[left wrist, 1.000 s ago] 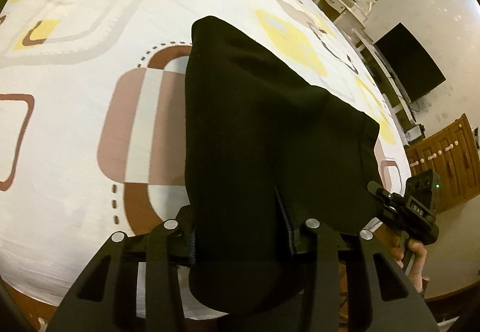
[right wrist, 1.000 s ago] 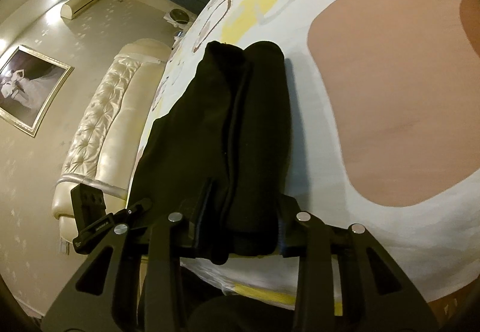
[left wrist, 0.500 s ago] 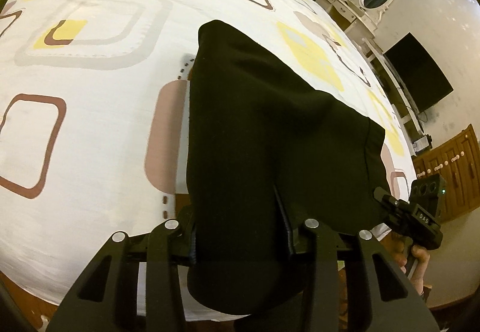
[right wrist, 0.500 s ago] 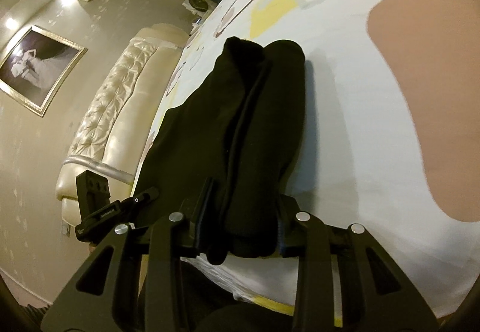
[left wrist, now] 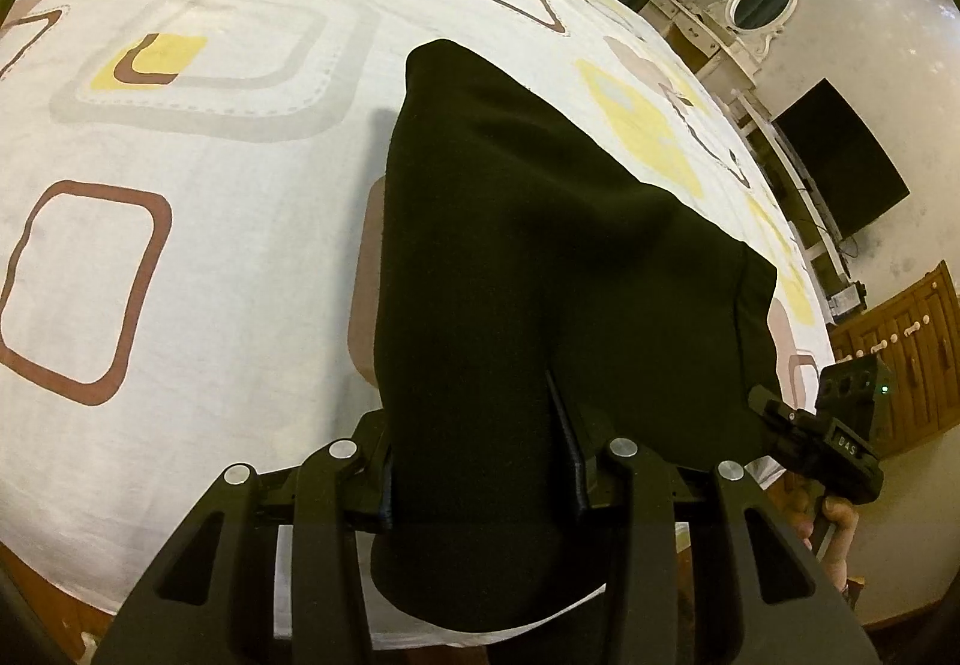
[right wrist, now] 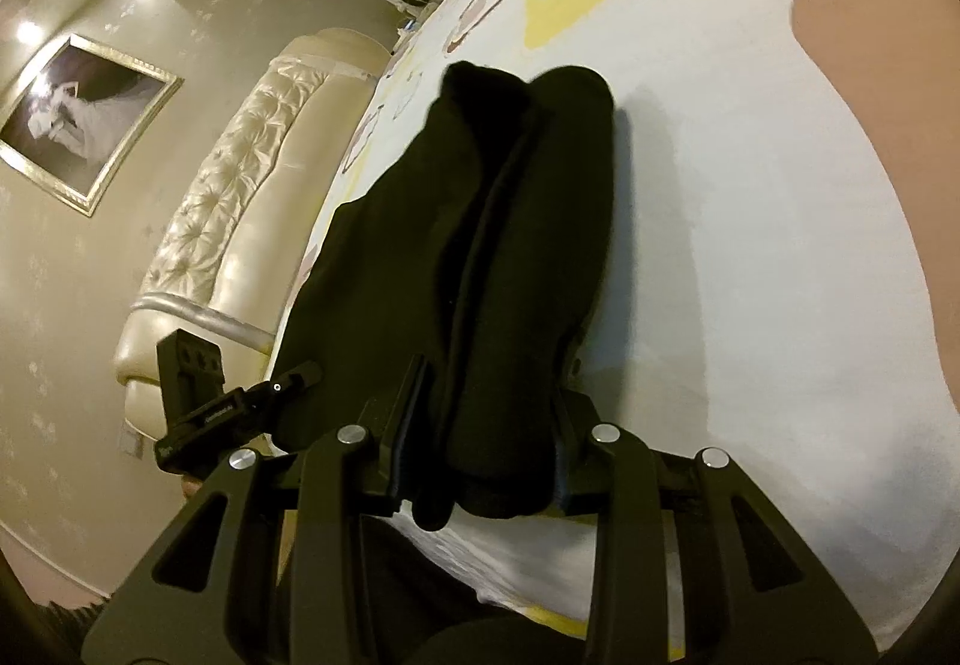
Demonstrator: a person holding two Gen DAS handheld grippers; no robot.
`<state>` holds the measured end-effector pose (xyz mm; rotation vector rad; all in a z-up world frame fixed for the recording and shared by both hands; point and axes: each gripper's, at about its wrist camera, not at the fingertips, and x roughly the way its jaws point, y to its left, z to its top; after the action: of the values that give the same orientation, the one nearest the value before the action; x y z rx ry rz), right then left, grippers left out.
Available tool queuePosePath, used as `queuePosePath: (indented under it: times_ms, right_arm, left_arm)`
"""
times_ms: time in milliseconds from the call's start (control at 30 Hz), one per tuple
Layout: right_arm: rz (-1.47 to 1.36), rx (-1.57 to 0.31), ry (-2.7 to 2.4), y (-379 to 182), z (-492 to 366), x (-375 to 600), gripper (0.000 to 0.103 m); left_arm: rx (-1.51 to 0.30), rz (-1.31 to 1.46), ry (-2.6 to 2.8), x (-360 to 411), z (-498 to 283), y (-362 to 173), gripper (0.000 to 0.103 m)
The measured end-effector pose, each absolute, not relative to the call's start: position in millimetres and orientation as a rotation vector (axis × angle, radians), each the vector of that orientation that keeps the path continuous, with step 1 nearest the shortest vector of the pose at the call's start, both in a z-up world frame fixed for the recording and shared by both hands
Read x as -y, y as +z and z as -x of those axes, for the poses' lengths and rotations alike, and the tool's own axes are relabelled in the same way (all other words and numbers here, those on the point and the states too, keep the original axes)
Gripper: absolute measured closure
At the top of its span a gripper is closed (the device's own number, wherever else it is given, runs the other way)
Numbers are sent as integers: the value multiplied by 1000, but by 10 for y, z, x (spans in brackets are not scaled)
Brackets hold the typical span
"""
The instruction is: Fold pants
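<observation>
Currently both tools are gripping the pants (left wrist: 540,257), which are lying doubled lengthwise on the bed (left wrist: 198,269) and stretching forward from the fingers. The left hand-held gripper (left wrist: 480,461) is clamping a thick bunch of black cloth between its jaws, with a rounded flap drooping below them over the near bed edge. The right hand-held gripper (right wrist: 486,443) is likewise pinching a bunched end; ahead of it the cloth is showing as two stacked rolls with a seam line running between them. In the left view the right tool is sitting off to the right, at the far corner of the same near edge; in the right view the left tool is sitting off to the left.

Progress, as a judgement: the leg-over-leg fold is looking done, since the garment is reading as one narrow, layered strip. The end-to-end fold is probably still to come: the gripped end would need carrying forward over the far end, then releasing and smoothing. The far end is resting flat on the sheet. Whether the held end is waistband or cuffs, I cannot tell.
</observation>
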<state>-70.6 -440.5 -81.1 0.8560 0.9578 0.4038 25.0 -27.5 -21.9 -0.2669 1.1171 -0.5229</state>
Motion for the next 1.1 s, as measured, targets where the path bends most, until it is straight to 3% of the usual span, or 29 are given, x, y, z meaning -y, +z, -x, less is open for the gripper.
queuePosePath:
  times_ms: [733, 833, 967, 1033, 1100]
  right_arm:
    - [-983, -1001, 409, -837, 723, 4598, 72]
    - [-1005, -1010, 396, -804, 791, 4680, 65]
    - [-988, -988, 348, -670, 921, 4833, 38]
    - [-982, -958, 321, -586, 918, 4918, 32]
    - [-1004, -934, 312, -542, 819, 4970, 30]
  left_arm:
    - [-1087, 227, -613, 270, -280, -245, 58]
    - [-1083, 226, -639, 213, -242, -187, 54]
    - [-1078, 251, -696, 53, -243, -88, 42]
    - [-1062, 251, -717, 17, -303, -51, 32]
    - [-1038, 258, -729, 5, -438, 15, 32]
